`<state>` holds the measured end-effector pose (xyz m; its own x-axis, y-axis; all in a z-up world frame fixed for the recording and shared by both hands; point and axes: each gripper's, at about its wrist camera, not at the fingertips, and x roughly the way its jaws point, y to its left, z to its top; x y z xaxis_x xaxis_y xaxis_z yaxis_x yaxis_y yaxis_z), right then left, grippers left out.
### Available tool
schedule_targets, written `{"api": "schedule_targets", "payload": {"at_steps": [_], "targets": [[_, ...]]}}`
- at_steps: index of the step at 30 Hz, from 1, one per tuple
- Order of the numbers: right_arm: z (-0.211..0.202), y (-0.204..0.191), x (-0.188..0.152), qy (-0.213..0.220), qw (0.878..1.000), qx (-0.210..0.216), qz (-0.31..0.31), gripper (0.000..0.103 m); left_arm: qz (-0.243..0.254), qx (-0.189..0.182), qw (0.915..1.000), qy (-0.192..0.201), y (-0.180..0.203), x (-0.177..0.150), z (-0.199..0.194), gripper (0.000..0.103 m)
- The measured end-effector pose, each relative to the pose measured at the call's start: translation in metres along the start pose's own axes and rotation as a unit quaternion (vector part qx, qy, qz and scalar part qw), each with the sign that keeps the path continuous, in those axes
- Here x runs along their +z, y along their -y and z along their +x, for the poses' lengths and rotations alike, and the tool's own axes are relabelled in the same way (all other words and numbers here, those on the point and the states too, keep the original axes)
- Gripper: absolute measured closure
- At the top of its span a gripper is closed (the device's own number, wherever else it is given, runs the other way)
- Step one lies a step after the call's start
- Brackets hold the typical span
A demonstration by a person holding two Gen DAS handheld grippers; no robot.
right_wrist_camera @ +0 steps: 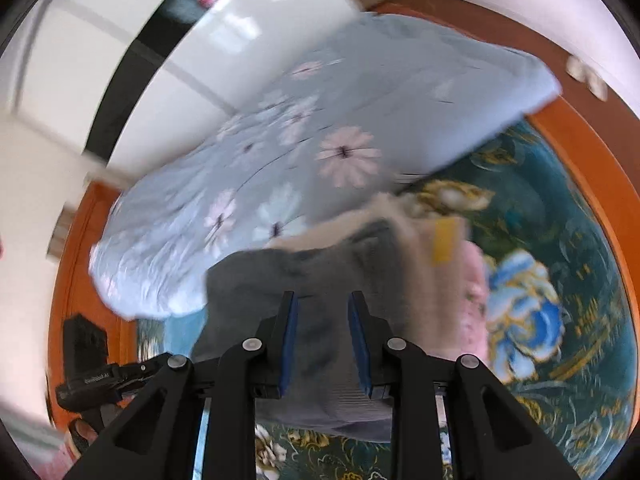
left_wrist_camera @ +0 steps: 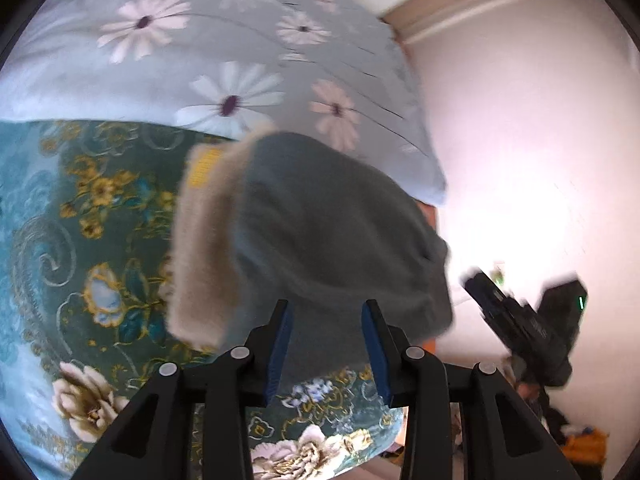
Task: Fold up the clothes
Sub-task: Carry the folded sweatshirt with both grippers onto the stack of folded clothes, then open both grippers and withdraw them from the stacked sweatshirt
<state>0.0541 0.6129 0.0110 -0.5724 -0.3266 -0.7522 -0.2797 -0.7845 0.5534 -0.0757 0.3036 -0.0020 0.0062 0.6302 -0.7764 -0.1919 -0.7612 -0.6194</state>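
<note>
Landmark: the grey garment (left_wrist_camera: 336, 232), lined with beige fleece and carrying a yellow label (left_wrist_camera: 204, 168). It lies on the teal floral bedspread (left_wrist_camera: 80, 208), just in front of the pale blue daisy-print pillow (left_wrist_camera: 224, 64). To the garment's right the bed ends at an orange wooden frame (right_wrist_camera: 580, 128); a white wall follows.

The left gripper (left_wrist_camera: 326, 312) points steeply down over the garment's near edge, fingers apart, no pad pressing fabric. The right gripper (right_wrist_camera: 322, 300) is angled likewise, fingers parted, cloth between them without visible clamping. Both views are motion-blurred.
</note>
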Motion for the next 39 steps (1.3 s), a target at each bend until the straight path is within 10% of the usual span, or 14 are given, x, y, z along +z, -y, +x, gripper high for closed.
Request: {"api": "schedule_targets", "payload": {"at_steps": [15, 22, 29, 39], "targets": [[0.092, 0.016, 0.018, -0.076, 0.995, -0.062, 0.009, 0.078, 0.028, 0.109, 0.9920, -0.058, -0.016, -0.004, 0.074, 0.063], [0.045, 0.000, 0.006, -0.030, 0.999, -0.042, -0.004, 0.075, 0.028, 0.037, 0.9980, -0.044, 0.004, 0.001, 0.049, 0.057], [0.022, -0.007, -0.036, -0.028, 0.998, -0.041, -0.030, 0.075, 0.000, 0.054, 0.9986, -0.002, -0.002, 0.025, 0.054, 0.052], [0.048, 0.021, -0.051, -0.046, 0.997, -0.057, 0.003, 0.075, -0.091, 0.050, 0.9938, -0.038, -0.042, 0.034, 0.098, 0.050]]}}
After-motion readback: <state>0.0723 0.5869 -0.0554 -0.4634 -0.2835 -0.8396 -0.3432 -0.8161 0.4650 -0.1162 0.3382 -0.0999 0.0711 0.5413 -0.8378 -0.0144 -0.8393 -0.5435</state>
